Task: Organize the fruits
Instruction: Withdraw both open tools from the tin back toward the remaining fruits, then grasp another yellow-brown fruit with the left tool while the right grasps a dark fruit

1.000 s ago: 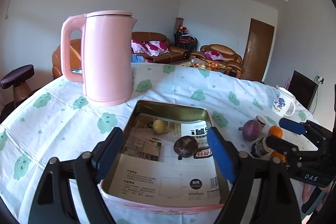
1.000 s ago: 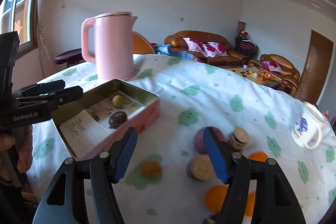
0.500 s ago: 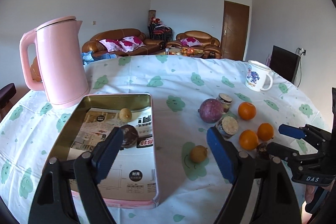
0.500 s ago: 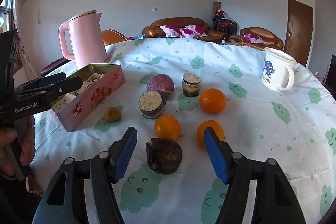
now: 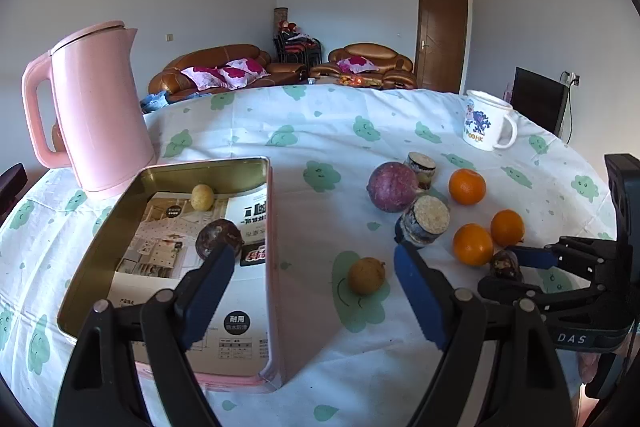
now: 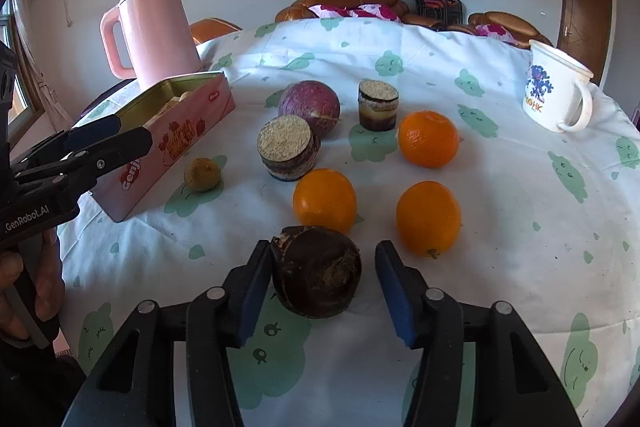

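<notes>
A dark brown wrinkled fruit (image 6: 316, 281) lies on the tablecloth (image 6: 500, 195) between the blue pads of the right gripper (image 6: 320, 291); the jaws have just been closing, the left pad touches its side, and a gap shows at the right pad, so it is not yet clamped. Just beyond it sit three oranges (image 6: 325, 200), two small jars with grainy tops (image 6: 287, 147), a purple round fruit (image 6: 309, 107) and, nearer the tin, a small yellow-brown fruit (image 6: 202, 174). The pink tin (image 5: 276, 267) holds a similar dark fruit (image 5: 218, 237) and a small yellow one (image 5: 202, 197) on printed paper. The left gripper (image 5: 312, 291) hovers with its jaws wide apart, straddling the tin's near corner and holding nothing. Behind stand a pink kettle (image 5: 96, 107) and a white mug (image 6: 556, 91).
</notes>
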